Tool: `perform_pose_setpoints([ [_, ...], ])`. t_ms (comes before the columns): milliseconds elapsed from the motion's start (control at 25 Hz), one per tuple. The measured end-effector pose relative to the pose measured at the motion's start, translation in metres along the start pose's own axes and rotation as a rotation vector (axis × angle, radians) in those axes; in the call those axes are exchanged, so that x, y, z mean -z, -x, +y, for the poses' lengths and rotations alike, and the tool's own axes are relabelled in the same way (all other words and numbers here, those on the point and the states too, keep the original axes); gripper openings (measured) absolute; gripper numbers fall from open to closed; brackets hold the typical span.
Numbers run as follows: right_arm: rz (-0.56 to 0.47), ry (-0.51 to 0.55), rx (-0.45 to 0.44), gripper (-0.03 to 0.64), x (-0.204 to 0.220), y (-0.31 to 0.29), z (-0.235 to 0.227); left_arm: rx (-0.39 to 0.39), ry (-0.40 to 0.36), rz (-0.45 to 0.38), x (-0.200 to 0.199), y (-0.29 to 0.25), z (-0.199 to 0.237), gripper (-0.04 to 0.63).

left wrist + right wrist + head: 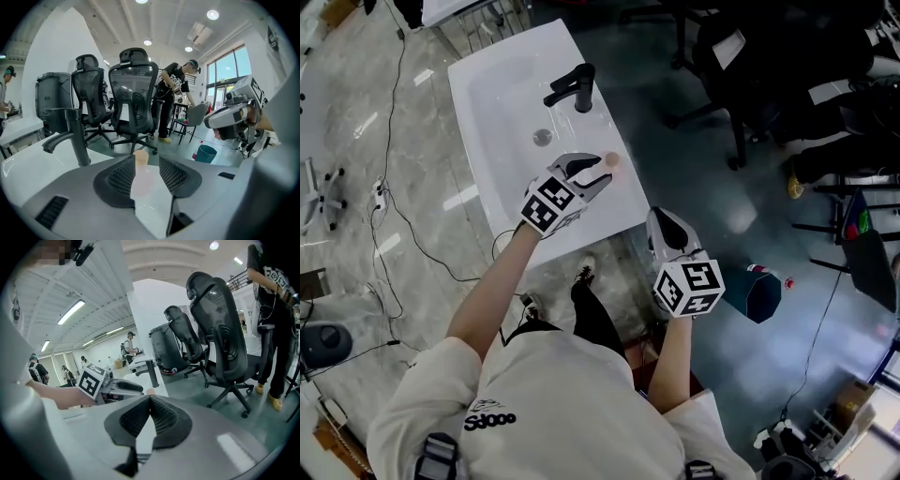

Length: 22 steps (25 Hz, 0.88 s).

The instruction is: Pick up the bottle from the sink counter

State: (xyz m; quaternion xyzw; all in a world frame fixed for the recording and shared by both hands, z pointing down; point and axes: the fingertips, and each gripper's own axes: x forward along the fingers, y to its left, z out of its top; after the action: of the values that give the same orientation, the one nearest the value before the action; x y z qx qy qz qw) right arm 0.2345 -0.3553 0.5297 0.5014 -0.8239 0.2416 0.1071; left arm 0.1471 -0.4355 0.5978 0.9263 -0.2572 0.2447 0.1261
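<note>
Your left claw (146, 163) stands apart, lined up on the pale bottle (140, 180) upright near the table (621, 208) edge, not touching. Likely light, slick plastic: clamp its body below the cap. Your right claw (149, 401) is closed, empty.

The sink counter (487, 84) is white, the faucet (574, 89) black, the bottle (141, 180) pale pink, tan-capped.

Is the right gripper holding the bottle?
No: the right gripper is shut and empty; the bottle stands between the jaws of the left gripper.
</note>
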Motion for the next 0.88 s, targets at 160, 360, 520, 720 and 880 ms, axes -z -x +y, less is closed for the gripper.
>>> perform_pose_setpoints([
  [160, 0.013, 0.001, -0.009, 0.006, 0.005, -0.005, -0.013, -0.02, 0.021, 0.008, 0.005, -0.018, 0.005, 0.192],
  [360, 0.045, -0.005, -0.036, 0.006, 0.014, -0.013, -0.022, -0.039, 0.051, 0.002, 0.009, -0.034, 0.011, 0.21],
  [520, 0.072, -0.023, -0.055, 0.013, 0.023, -0.02, -0.025, -0.046, 0.054, -0.011, 0.011, -0.043, 0.015, 0.212],
  [720, 0.086, -0.037, -0.04, 0.012, 0.027, -0.028, -0.028, -0.047, 0.052, -0.043, 0.009, -0.047, 0.017, 0.21],
  [880, 0.091, -0.065, 0.016, -0.005, 0.027, -0.032, -0.027, -0.028, 0.036, -0.059, 0.008, -0.052, 0.016, 0.21],
])
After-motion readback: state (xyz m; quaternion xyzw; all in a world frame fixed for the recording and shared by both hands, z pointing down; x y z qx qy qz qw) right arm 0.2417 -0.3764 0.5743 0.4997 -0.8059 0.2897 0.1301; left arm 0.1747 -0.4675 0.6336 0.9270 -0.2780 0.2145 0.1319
